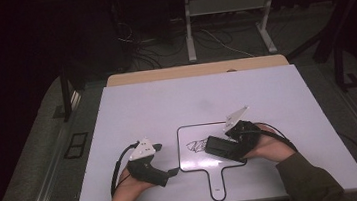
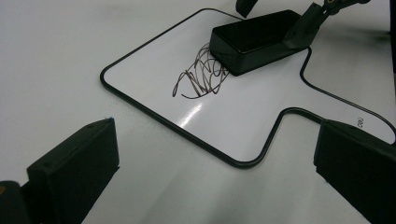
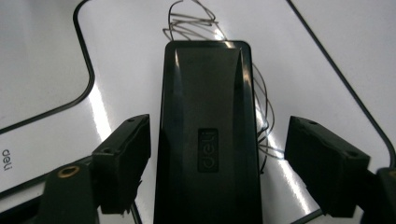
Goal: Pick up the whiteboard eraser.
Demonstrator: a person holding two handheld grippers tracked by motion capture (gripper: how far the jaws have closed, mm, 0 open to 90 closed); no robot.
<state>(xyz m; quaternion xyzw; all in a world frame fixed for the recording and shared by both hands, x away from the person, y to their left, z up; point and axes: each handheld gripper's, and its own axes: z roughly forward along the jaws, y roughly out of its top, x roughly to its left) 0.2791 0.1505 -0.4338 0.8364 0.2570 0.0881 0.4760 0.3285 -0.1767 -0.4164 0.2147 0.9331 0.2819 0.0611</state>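
Observation:
A small whiteboard (image 1: 193, 163) with a black rim and a handle lies on the white table, with a dark scribble (image 1: 196, 145) on it. A black eraser (image 1: 214, 146) rests on the board at the scribble's edge. My right gripper (image 1: 227, 149) straddles the eraser (image 3: 205, 93). In the right gripper view, the right gripper (image 3: 217, 122) has one pad close against the eraser's side and the other a clear gap away. My left gripper (image 1: 167, 158) sits left of the board, jaws wide open. In its own view, the left gripper (image 2: 215, 126) faces the scribble (image 2: 201, 77) and eraser (image 2: 254, 39).
The white table top (image 1: 166, 101) stretches wide behind and beside the board. The board's handle (image 1: 216, 182) points toward the table's front edge. Desk legs (image 1: 189, 29) and cables stand on the dark floor beyond the far edge.

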